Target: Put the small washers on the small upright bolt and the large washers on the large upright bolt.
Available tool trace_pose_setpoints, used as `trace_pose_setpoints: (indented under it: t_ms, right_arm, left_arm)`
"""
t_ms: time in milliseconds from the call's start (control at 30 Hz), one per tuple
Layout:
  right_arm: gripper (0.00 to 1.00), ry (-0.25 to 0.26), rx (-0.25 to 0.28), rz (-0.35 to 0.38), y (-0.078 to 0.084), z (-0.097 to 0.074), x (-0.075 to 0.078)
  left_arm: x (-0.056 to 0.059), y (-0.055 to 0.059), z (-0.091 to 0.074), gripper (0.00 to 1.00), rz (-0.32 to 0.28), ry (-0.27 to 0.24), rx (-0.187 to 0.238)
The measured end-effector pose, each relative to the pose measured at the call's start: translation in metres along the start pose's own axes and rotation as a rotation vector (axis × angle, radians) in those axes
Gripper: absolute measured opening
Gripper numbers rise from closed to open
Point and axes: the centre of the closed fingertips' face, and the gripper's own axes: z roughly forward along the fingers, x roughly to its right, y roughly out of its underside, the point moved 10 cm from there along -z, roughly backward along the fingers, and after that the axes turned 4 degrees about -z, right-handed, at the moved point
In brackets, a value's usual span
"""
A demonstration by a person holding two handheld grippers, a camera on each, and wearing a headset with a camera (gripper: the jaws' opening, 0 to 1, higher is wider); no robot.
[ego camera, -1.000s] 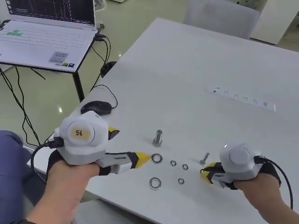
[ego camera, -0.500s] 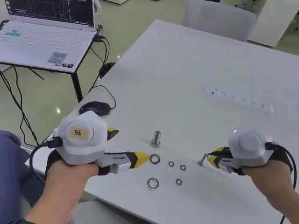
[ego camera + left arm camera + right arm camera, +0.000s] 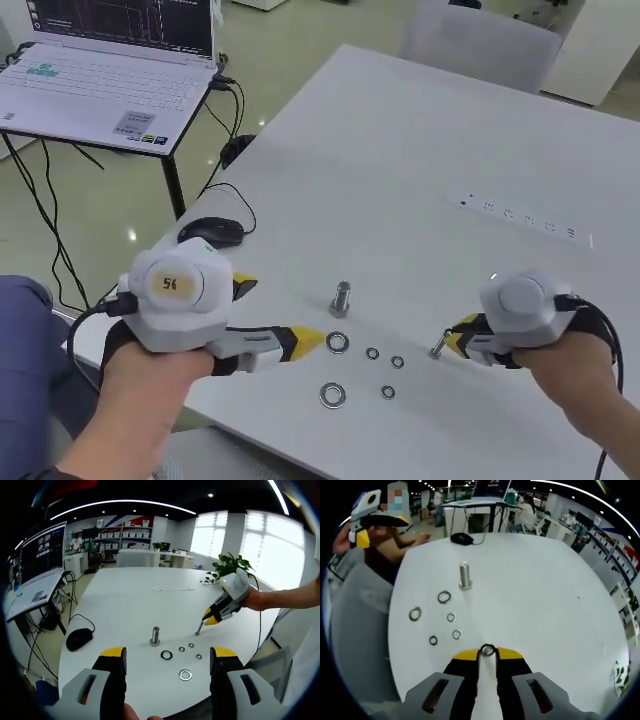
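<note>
Apparently, right claw point(image 3: 488, 654) pinched tight on the small bolt point(image 3: 437, 347); left claw point(image 3: 168, 653) spread wide over the table point(image 3: 400, 150).

The right gripper point(image 3: 487, 656) is closed on the small bolt point(image 3: 487, 650). Ahead, five washers point(image 3: 451, 617) and the large bolt point(image 3: 465, 576) sit near the table point(image 3: 545, 595) edge.

The bench point(image 3: 420, 150) is plain white, and the large bolt point(image 3: 341, 298), small bolt point(image 3: 438, 346) and washers point(image 3: 333, 394) are bare silver-grey metal. The left claw point(image 3: 167, 653) and right claw point(image 3: 487, 654) have white and grey bodies with yellow tips edged in black, the left bearing a pale yellow disc marked "56". The mouse point(image 3: 210, 232) is black; the laptop point(image 3: 100, 85) is silver-white with a dark screen.
</note>
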Motion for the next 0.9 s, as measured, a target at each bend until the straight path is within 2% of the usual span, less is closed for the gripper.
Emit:
trace_pose_setpoints:
  t_ms: [533,900]
  right_arm:
    - [0.14,-0.009,-0.045,-0.038,-0.0019,0.0064,0.0004]
    - [0.14,-0.01,-0.056,-0.051,-0.0031,0.0071,0.0021]
  left_arm:
    - [-0.002,0.0008,0.0003,0.67,-0.006,-0.002,-0.002]
    - [-0.0001,-0.0012,0.0051,0.67,-0.004,0.01,-0.001]
